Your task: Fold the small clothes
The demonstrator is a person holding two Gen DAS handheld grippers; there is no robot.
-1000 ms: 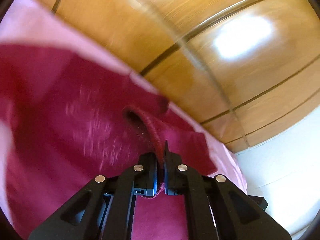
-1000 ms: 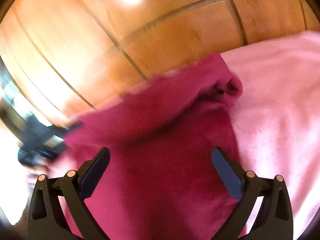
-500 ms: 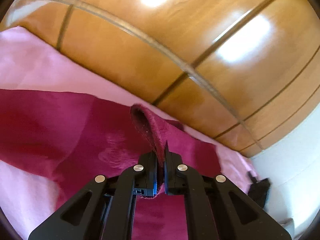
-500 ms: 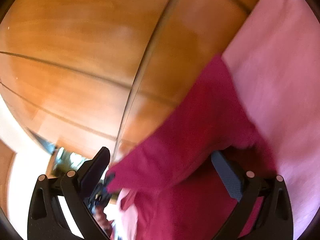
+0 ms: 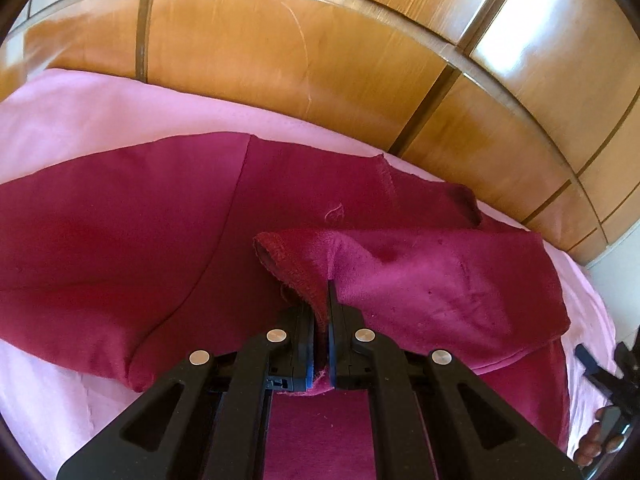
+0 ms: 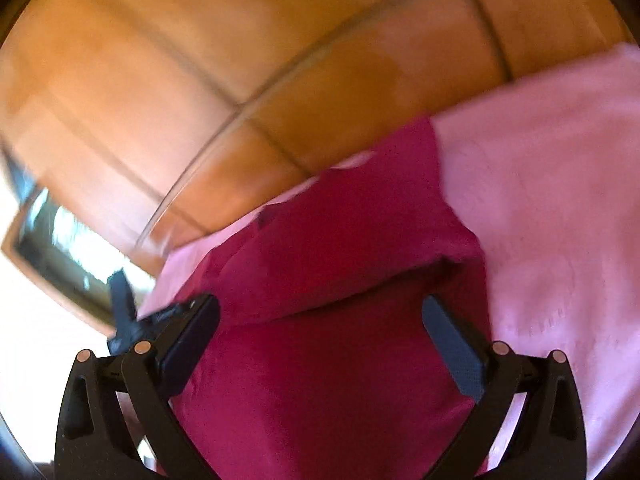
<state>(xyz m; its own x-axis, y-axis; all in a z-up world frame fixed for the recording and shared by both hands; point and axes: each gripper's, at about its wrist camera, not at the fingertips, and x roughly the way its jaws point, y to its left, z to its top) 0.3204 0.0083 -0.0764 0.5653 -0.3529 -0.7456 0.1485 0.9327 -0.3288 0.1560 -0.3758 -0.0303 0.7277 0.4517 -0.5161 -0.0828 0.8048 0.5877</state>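
Left wrist view shows one dark red garment (image 5: 132, 232) lying on one pink sheet (image 5: 80, 112), with wooden panels (image 5: 280, 44) behind. The left gripper (image 5: 322, 320) has its two fingers pressed together, pinching a ribbed hem of the garment, one flap of which is folded over to the right. Right wrist view, blurred, shows the right gripper (image 6: 320, 344) with its two fingers spread wide above the same garment, gripping nothing. At the left view's lower right edge, a hand (image 5: 596, 436) holds that other gripper.
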